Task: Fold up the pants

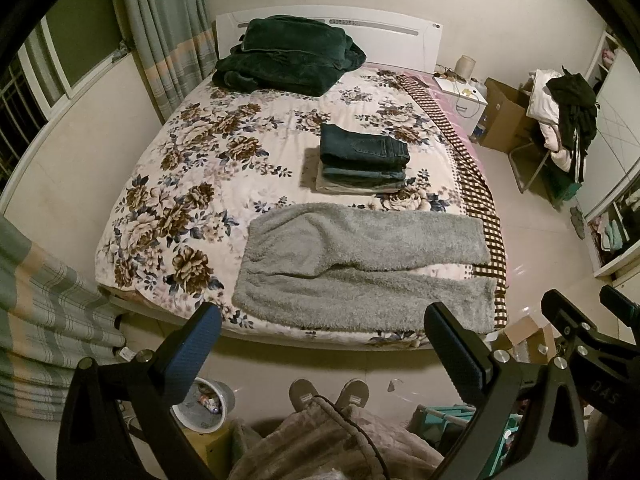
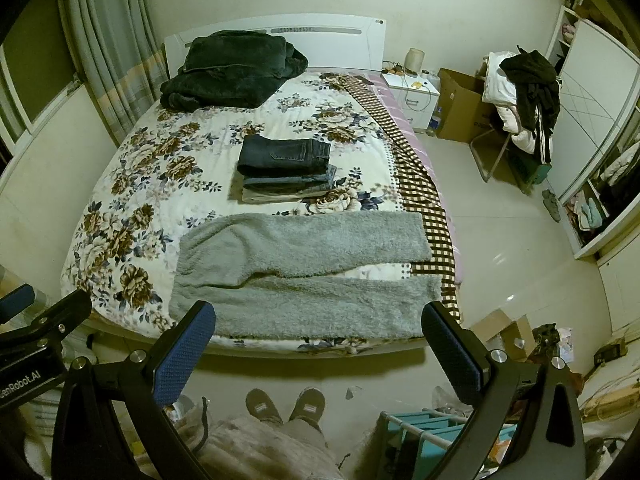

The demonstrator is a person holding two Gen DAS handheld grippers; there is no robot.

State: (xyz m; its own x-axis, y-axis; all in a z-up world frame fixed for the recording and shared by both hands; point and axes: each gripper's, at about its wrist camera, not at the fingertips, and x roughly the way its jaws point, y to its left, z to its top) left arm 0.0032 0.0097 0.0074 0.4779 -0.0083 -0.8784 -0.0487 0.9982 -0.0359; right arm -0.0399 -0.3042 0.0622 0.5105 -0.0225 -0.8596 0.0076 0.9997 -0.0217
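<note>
Fluffy grey pants (image 1: pixel 360 264) lie spread flat across the near end of the bed, waist at the left, both legs pointing right; they also show in the right wrist view (image 2: pixel 300 272). A stack of folded jeans (image 1: pixel 362 158) sits behind them on the floral bedspread (image 1: pixel 192 184), and shows in the right wrist view too (image 2: pixel 286 170). My left gripper (image 1: pixel 324 344) is open and empty, held in front of the bed's near edge, above the floor. My right gripper (image 2: pixel 320 344) is open and empty, likewise short of the bed.
A dark green blanket (image 1: pixel 288 56) lies by the headboard. A nightstand (image 2: pixel 412 96), cardboard box (image 2: pixel 460 104) and clothes-piled chair (image 2: pixel 520 100) stand right of the bed. A bucket (image 1: pixel 206 404), teal rack (image 2: pixel 424 436) and the person's feet (image 2: pixel 284 404) are below.
</note>
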